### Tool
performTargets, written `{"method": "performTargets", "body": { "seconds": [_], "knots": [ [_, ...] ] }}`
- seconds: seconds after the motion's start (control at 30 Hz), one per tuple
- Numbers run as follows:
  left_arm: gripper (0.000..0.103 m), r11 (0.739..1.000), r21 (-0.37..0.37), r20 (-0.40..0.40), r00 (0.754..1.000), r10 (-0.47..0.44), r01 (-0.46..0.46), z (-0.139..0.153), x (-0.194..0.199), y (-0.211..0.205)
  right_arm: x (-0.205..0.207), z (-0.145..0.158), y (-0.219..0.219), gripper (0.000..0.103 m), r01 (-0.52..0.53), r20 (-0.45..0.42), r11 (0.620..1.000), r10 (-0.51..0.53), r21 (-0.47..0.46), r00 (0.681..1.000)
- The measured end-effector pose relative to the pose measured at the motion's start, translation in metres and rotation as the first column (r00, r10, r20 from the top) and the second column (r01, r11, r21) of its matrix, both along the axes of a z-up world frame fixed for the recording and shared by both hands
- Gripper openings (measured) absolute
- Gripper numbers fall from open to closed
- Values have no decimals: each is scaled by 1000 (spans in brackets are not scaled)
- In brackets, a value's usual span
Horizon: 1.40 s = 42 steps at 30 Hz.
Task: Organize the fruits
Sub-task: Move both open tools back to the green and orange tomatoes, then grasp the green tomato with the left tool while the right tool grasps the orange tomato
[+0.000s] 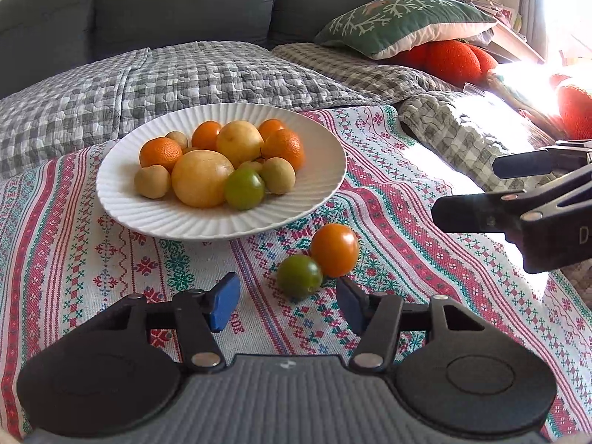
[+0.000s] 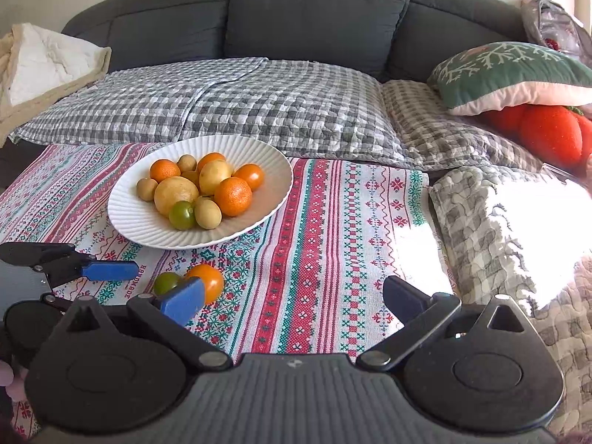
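My left gripper (image 1: 286,301) has its blue pads spread apart with nothing pinched between them. A small green tomato (image 1: 299,275) sits on the cloth just ahead of the gap, closer to the right pad, not touched as far as I can tell. Right behind it, touching it, is an orange tomato (image 1: 334,249), glossy and a bit bigger.

My right gripper (image 2: 292,296) is wide open too, hovering over bare tablecloth (image 2: 325,222) with nothing in it. From its camera I see the left gripper coming in from the left edge around those two tomatoes, which its own near finger half hides. The left camera gives the clean look at them, plus the right gripper's dark fingers poking in from the right.

Further back is the ribbed white plate (image 1: 122,199) piled with fruit: mandarins, two big yellow ones, small tan ones and one more green tomato at the front.

Only the right view shows the folded cream blanket (image 2: 44,66) on the grey sofa (image 2: 318,11).
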<state>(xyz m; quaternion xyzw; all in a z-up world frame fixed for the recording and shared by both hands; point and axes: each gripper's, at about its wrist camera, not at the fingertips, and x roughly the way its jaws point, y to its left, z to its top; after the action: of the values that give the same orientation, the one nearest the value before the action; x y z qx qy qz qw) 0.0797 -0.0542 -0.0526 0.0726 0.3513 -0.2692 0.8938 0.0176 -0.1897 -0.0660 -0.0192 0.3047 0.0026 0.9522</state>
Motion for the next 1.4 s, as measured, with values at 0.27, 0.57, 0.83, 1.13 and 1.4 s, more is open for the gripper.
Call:
{"method": "performTargets", "body": {
  "seconds": [0.27, 0.57, 0.83, 1.13, 1.4],
  "knots": [
    [24, 999, -22, -24, 999, -24, 23, -3, 7, -3, 1, -9, -3, 102, -4, -27, 1000, 3, -19, 1000],
    [22, 1000, 20, -30, 1000, -3, 4, 4, 1, 11, 9, -15, 3, 102, -23, -40, 1000, 22, -18, 999],
    [22, 998, 43, -40, 998, 42, -40, 12, -4, 45, 23, -22, 23, 100, -61, -59, 998, 61, -3, 996],
    [22, 995, 48, -45, 995, 94, -92, 26, -8, 83, 41, -32, 50, 91, -95, -84, 995, 93, -13, 992],
    [22, 994, 39, -46, 993, 105, -103, 32, -12, 96, 49, -37, 64, 76, -105, -101, 994, 101, -35, 990]
  ]
}}
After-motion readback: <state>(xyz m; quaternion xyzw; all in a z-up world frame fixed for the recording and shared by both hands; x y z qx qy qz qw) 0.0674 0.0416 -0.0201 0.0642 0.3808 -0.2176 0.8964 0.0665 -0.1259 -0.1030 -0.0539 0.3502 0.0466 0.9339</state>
